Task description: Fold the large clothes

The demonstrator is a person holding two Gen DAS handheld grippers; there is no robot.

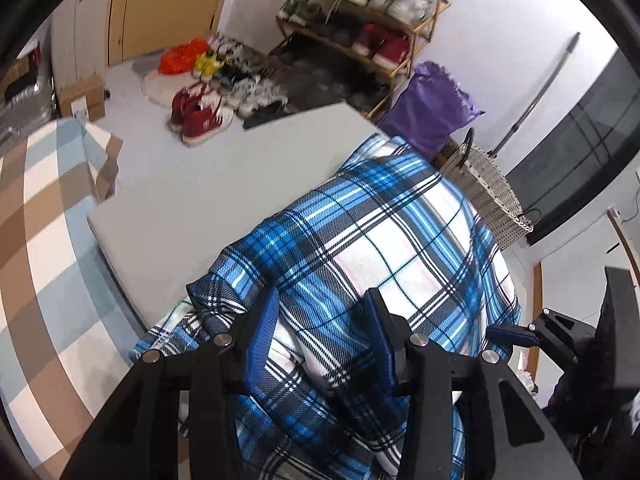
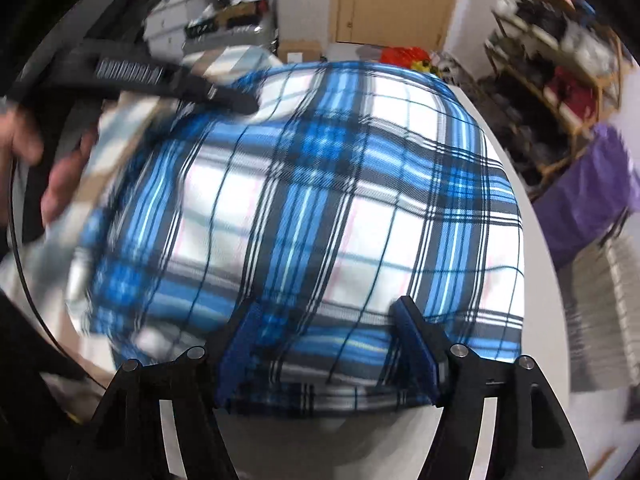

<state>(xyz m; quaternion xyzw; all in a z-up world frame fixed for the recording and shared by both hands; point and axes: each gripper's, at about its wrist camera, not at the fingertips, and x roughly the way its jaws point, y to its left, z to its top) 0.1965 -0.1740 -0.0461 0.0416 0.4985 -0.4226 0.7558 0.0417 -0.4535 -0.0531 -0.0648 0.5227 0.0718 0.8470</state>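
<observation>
lying on the grey table (image 1: 208,184) is a blue-white plaid garment (image 1: 380,240), big, bunched up and puffed, covering the near right part of the tabletop and hanging over the near edge in the left wrist view. left gripper (image 1: 320,320) comes down onto the near part of the cloth; its blue pads (image 1: 262,332) stand partly spread with a raised ridge of plaid fabric between them, cloth touching both inner faces, so it reads as pinching a fold of the garment. right gripper (image 2: 332,328) sits at the near hem of the same garment in the right wrist view, jaws spread wide, cloth edge lying between the pads (image 2: 412,332) but no clear squeeze on it, bare table showing just below the hem. right wrist view is motion-blurred, esp. on its left side. a hand (image 2: 44,160) shows at that view's left edge next to a black tool body, which looks like the other gripper. background: shoe rack (image 1: 360,12) against the wall with shoes on its shelves, more shoes on the floor incl. red sneakers (image 1: 198,114), purple bag (image 1: 432,108) beside a woven basket (image 1: 488,192), checked floor mat (image 1: 48,240), wooden door (image 2: 396,0), cardboard box (image 1: 84,98).
</observation>
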